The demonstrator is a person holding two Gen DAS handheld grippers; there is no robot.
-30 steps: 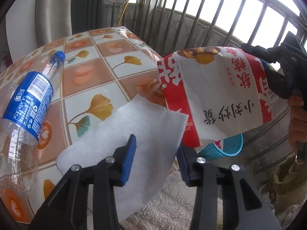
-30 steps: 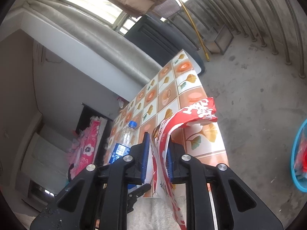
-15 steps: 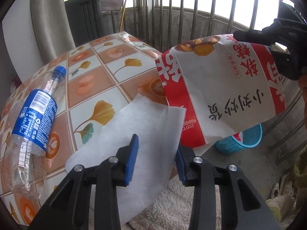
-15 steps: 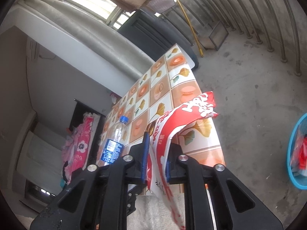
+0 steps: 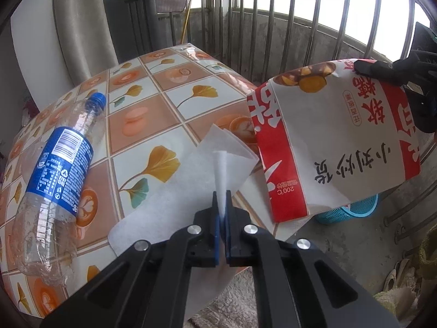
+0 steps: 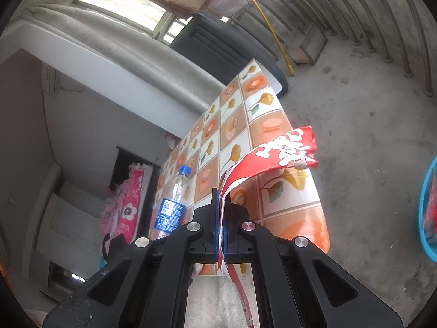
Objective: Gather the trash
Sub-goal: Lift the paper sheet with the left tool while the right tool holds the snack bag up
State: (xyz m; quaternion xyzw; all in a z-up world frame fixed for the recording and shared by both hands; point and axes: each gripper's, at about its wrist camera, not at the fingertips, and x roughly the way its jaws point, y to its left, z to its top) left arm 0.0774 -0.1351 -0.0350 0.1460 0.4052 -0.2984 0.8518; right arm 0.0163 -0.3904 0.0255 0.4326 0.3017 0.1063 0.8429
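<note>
A white paper napkin (image 5: 174,205) lies at the near edge of the tiled table (image 5: 153,114). My left gripper (image 5: 222,213) is shut on a pinched-up fold of it. A red and white paper snack bag (image 5: 336,142) hangs in the air off the table's right edge, with my right gripper (image 6: 221,205) shut on its rim. That bag (image 6: 284,150) curls out ahead of the right fingers. An empty clear plastic bottle (image 5: 54,172) with a blue label and cap lies on its side at the table's left, and the bottle (image 6: 172,199) also shows in the right wrist view.
A blue plastic basket (image 5: 352,210) stands on the concrete floor below the bag, and the basket (image 6: 427,213) holds some red trash. Metal railing bars (image 5: 300,27) close off the far side. A beige towel (image 5: 235,309) lies under the table's near edge.
My left gripper's jaws closed on the napkin, bunching a fold upward. The right jaws closed fully on the bag's rim. The view of the table tilted a little.
</note>
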